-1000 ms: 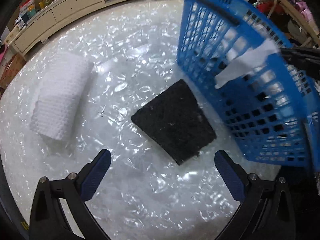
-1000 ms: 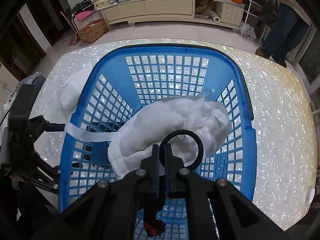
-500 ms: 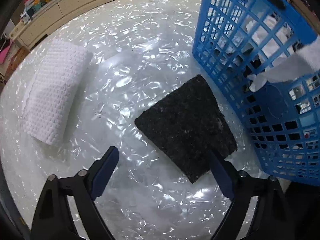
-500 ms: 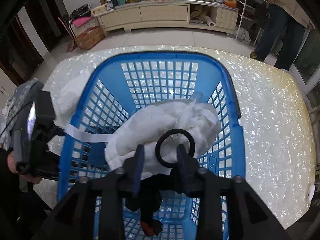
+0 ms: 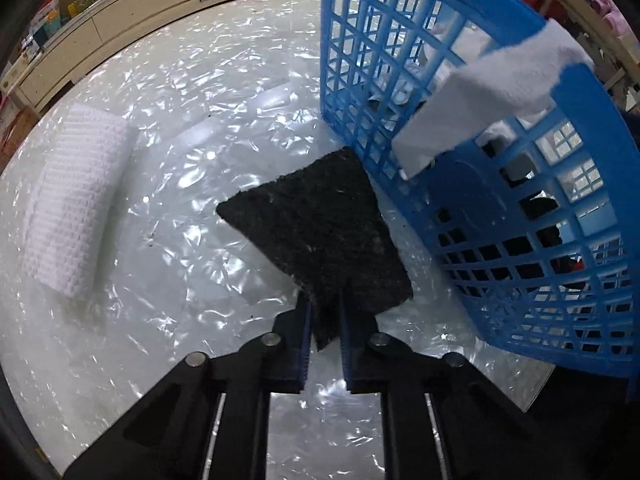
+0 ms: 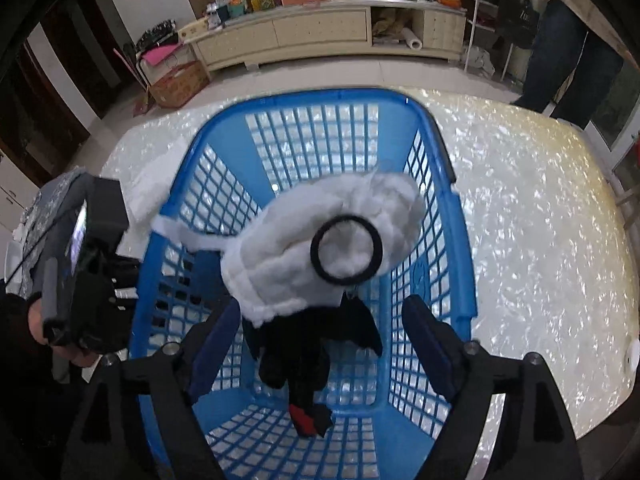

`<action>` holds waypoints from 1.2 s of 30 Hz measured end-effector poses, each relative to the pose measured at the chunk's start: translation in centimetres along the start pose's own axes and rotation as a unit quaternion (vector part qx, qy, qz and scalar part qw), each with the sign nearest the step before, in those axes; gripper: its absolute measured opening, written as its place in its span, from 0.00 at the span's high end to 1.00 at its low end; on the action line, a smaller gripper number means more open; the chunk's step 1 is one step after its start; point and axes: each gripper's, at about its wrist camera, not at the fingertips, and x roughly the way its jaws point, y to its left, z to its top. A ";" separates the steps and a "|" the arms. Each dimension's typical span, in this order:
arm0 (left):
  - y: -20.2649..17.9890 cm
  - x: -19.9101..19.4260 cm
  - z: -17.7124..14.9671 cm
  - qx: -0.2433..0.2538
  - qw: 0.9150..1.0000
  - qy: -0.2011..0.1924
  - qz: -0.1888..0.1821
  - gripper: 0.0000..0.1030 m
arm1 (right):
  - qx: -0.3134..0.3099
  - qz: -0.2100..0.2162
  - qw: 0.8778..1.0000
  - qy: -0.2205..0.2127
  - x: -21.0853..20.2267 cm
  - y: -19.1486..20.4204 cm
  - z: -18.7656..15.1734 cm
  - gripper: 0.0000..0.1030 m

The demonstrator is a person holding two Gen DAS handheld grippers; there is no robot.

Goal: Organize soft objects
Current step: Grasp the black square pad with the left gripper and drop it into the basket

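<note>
left claw (image 5: 323, 320) pinches a corner of the black scouring pad (image 5: 320, 220); light and floppy, it should lift easily. right claw (image 6: 320, 344) gapes wide above the blue basket (image 6: 460, 264).

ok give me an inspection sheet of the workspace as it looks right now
Surface: glossy white pearly table.
Job's things: black pad at the basket's foot; white waffle cloth apart; blue basket holds white padded cloth, black ring and dark cloth; a white strip hangs over its rim.
Clutter: nothing seen.
Grippers: left tongs shut on the pad's corner; right tongs open above the basket.
Cables: nothing seen.
Surroundings: cluttered sideboard, a bystander.
</note>
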 end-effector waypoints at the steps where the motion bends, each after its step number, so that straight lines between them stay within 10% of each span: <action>1: 0.0 -0.1 -0.1 0.001 1.000 0.001 0.000 0.94 | -0.003 -0.001 1.000 0.003 0.0 0.0 0.1 0.20; 11: -0.3 -5.0 -3.2 -0.007 1.000 -0.016 -0.005 0.95 | -0.032 -0.046 0.998 0.009 -1.7 1.6 -1.0 0.00; 27: -3.2 -19.2 -4.3 0.013 0.993 -0.098 -0.059 0.95 | -0.009 -0.108 0.994 0.009 -5.3 -0.3 -4.4 0.00; 36: -7.8 -17.2 -1.0 0.064 0.991 -0.086 -0.083 0.95 | 0.020 -0.105 0.994 0.016 -5.2 -2.7 -5.8 0.00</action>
